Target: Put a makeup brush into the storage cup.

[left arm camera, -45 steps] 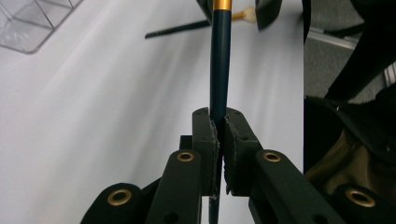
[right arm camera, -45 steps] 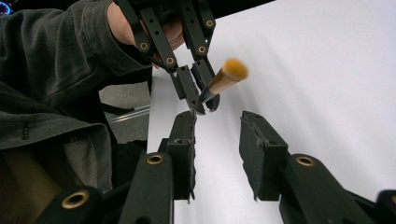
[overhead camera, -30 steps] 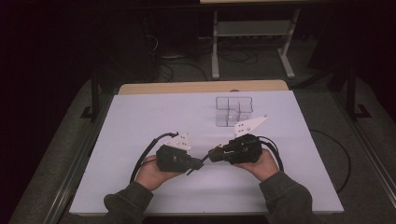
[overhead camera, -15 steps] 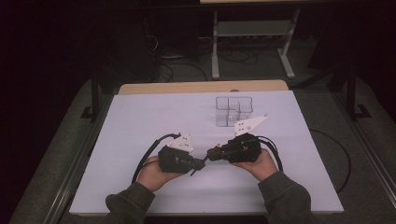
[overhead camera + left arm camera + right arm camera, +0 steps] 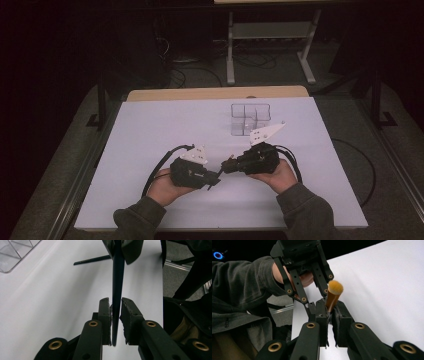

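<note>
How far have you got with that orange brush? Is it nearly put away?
Done: the right gripper is clamped on the brush just below its orange bristles. In hand: the left gripper has just been opening its jaws, with the brush's dark handle between them, so this looks like a hand-over. Left, probably: carry the brush to the clear organizer. A thin dark stick lies on the table too.

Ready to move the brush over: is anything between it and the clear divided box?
Nothing visible lies on the table between the brush and the clear divided box. The left gripper, its jaws just opening, flanks the handle; the right gripper is shut on it.
</note>
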Tool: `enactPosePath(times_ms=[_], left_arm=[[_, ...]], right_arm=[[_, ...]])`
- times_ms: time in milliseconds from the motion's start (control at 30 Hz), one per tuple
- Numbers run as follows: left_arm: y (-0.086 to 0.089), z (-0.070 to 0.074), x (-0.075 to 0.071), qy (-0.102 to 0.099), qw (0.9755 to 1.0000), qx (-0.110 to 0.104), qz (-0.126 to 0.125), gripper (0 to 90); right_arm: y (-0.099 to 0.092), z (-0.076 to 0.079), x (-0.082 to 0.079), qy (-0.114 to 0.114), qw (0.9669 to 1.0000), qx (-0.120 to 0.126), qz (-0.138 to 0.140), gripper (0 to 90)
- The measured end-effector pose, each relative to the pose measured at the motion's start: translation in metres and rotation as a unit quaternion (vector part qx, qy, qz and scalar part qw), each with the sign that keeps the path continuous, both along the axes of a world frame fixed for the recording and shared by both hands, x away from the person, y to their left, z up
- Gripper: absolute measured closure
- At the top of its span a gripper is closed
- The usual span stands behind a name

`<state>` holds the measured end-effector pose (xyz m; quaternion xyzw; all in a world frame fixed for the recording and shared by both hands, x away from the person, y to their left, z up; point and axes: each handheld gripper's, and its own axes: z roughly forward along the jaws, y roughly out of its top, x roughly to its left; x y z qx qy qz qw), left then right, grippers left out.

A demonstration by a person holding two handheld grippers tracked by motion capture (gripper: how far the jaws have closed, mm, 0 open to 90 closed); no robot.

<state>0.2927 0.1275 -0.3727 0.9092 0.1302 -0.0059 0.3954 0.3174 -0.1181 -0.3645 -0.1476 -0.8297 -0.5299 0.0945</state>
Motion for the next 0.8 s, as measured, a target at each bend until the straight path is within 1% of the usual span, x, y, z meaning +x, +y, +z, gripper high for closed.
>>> enactPosePath(times_ms=[167,300,333,367,600,700,733,767,800], left_arm=[[0.003,0.001,0.0,-0.003,1.0,-0.002,0.005,74.6],[0.008,0.0,-0.001,-0.001,0.9999,-0.007,0.011,73.4],[0.009,-0.001,-0.001,0.0,0.9999,-0.011,0.012,73.0],[0.011,-0.001,-0.002,0.0,0.9999,-0.01,0.013,72.5],[0.021,-0.004,-0.002,0.002,0.9995,-0.017,0.028,71.6],[0.024,-0.004,-0.003,-0.001,0.9993,-0.022,0.03,71.2],[0.025,-0.003,-0.003,-0.003,0.9993,-0.02,0.03,70.9],[0.026,-0.004,-0.003,-0.001,0.9991,-0.025,0.034,70.4],[0.027,-0.004,-0.003,-0.004,0.9992,-0.022,0.033,70.0]], right_arm=[[-0.002,0.004,0.001,-0.002,0.9998,-0.019,-0.005,82.8],[-0.004,0.008,0.002,-0.01,0.9993,-0.035,-0.01,82.8],[-0.005,0.01,0.003,-0.01,0.9991,-0.039,-0.01,82.8],[-0.006,0.011,0.003,-0.011,0.9989,-0.043,-0.012,82.7],[-0.012,0.019,0.005,-0.017,0.9977,-0.062,-0.022,82.7],[-0.013,0.022,0.006,-0.019,0.997,-0.071,-0.025,82.8],[-0.013,0.023,0.007,-0.02,0.9967,-0.074,-0.025,82.8],[-0.013,0.023,0.007,-0.021,0.9966,-0.076,-0.025,82.7],[-0.013,0.024,0.008,-0.021,0.9964,-0.078,-0.026,82.8]])
